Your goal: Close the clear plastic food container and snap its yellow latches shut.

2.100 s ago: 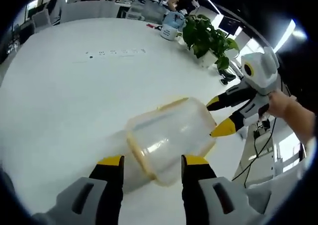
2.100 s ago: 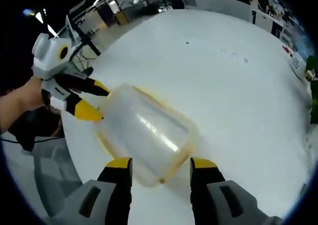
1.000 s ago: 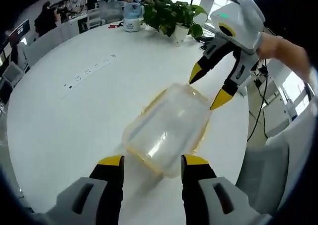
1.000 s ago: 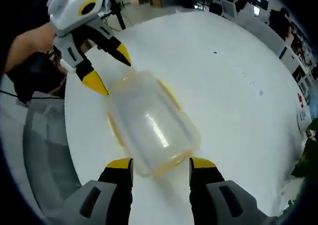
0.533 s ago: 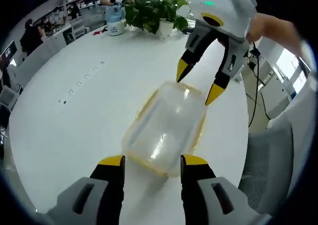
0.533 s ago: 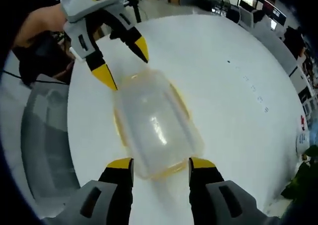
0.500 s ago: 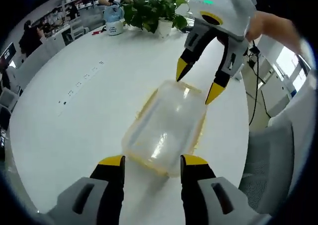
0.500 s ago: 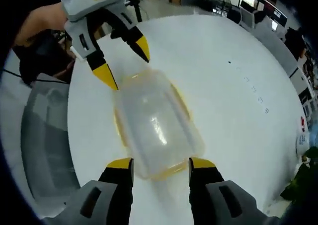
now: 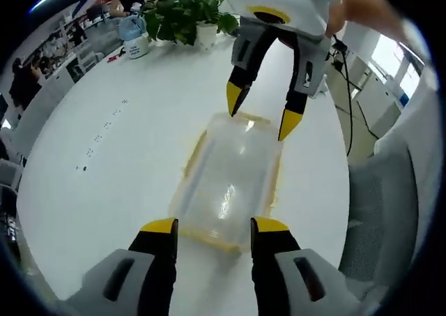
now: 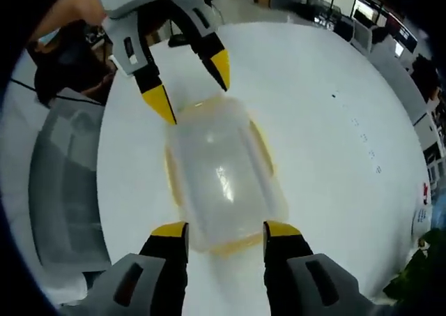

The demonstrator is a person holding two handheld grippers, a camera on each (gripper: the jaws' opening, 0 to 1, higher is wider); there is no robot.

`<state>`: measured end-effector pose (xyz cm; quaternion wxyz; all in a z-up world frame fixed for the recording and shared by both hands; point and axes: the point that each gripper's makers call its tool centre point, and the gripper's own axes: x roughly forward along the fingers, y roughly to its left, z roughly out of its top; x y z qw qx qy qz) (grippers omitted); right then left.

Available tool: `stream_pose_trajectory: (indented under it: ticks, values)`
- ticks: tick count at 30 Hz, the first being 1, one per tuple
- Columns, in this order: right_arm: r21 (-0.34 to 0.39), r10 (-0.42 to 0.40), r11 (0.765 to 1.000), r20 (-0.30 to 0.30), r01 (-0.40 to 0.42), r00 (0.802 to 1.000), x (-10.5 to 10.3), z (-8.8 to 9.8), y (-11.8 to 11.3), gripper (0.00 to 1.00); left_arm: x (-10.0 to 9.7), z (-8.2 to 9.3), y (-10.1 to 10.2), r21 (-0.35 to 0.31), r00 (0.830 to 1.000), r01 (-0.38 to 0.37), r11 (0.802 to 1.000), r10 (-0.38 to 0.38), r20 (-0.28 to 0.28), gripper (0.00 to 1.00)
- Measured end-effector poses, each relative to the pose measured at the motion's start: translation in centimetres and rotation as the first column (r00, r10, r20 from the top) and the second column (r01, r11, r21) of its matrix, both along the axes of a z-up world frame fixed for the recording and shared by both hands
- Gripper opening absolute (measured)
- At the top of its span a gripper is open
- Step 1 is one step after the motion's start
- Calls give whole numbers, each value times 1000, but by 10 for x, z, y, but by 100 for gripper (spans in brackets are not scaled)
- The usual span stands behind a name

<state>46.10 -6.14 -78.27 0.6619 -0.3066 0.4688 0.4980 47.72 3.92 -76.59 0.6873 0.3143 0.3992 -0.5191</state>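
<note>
The clear plastic food container (image 9: 226, 180) lies on the white table (image 9: 104, 190), lid on top, with yellow latches (image 9: 193, 152) along its edges. My left gripper (image 9: 214, 227) is open, and its yellow-tipped jaws straddle the container's near end. At the far end my right gripper (image 9: 261, 110) hangs open, tips just above the lid's corners. In the right gripper view the same container (image 10: 219, 173) runs away from my right gripper (image 10: 226, 230), which is open astride its near end. The left gripper (image 10: 193, 87) stands open at the far end.
A potted plant (image 9: 188, 9) and a blue-and-white jug (image 9: 132, 30) stand at the table's far side. Grey chairs (image 9: 390, 211) (image 10: 63, 183) sit just past the table edge beside the container. A person's hand (image 9: 362, 9) holds the right gripper.
Both grippers have swung round the container until they face each other along its length, each at one short end. The container has stayed put on the table, and both grippers have stayed open.
</note>
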Motion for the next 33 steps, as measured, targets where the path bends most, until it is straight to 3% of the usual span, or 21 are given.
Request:
stream_pose_trajectory:
  ticks: [9, 33]
  values:
    - [22, 40, 999, 13, -40, 999, 2, 2, 11, 40, -4, -1, -13, 8, 997, 72, 997, -72, 28, 40]
    - [93, 99, 990, 55, -103, 994, 9, 5, 43, 38, -3, 0, -38, -78, 995, 95, 992, -92, 40, 35]
